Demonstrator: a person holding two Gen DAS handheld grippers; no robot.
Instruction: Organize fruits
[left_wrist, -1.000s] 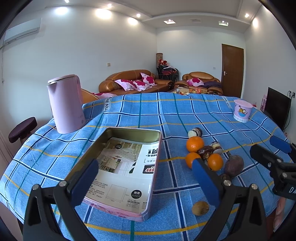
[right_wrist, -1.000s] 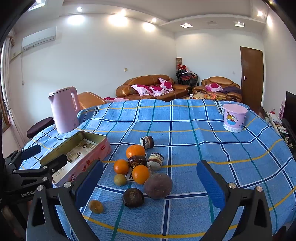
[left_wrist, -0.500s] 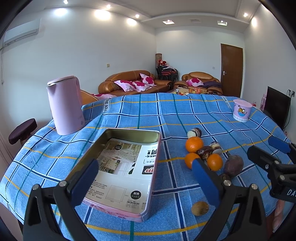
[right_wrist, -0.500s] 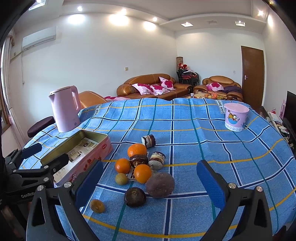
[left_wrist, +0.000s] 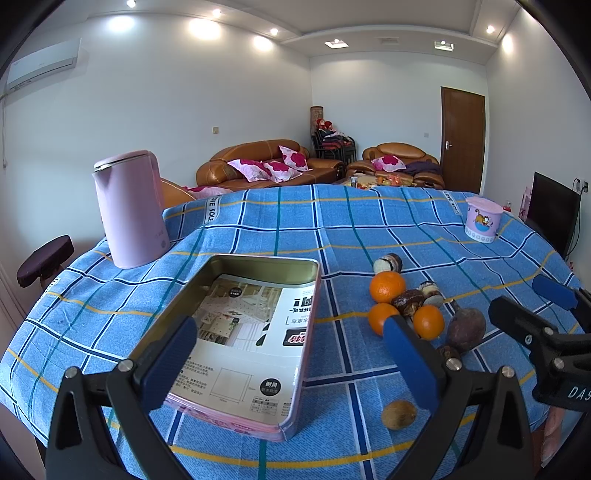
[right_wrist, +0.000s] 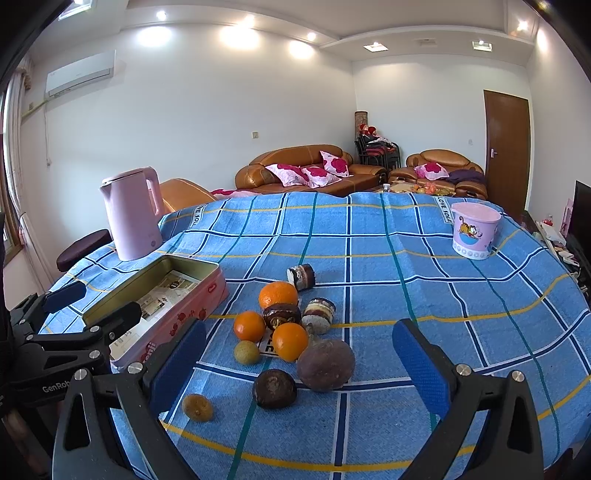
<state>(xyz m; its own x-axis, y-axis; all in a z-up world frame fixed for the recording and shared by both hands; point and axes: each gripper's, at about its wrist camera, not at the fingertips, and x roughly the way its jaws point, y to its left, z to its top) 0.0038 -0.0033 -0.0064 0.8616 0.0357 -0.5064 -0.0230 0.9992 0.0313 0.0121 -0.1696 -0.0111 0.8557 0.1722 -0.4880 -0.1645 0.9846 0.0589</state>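
Note:
A cluster of fruit lies on the blue checked tablecloth: three oranges (right_wrist: 277, 294), a large purple fruit (right_wrist: 325, 364), a dark round fruit (right_wrist: 274, 388) and two small yellowish fruits (right_wrist: 198, 407). An open pink tin (left_wrist: 255, 332) with a leaflet inside lies left of them. My left gripper (left_wrist: 291, 362) is open and empty, hovering over the tin's near end. My right gripper (right_wrist: 299, 362) is open and empty, just in front of the fruit. Each gripper also shows in the other's view, the right one (left_wrist: 532, 314) and the left one (right_wrist: 96, 306).
A pink kettle (left_wrist: 129, 208) stands at the back left of the table. A pink cartoon cup (right_wrist: 474, 230) stands at the back right. Small wrapped cakes (right_wrist: 301, 276) lie among the fruit. Sofas and a door are beyond the table.
Both views have shifted slightly; the right gripper has edged a little closer to the fruit. Nothing has been grasped or moved.

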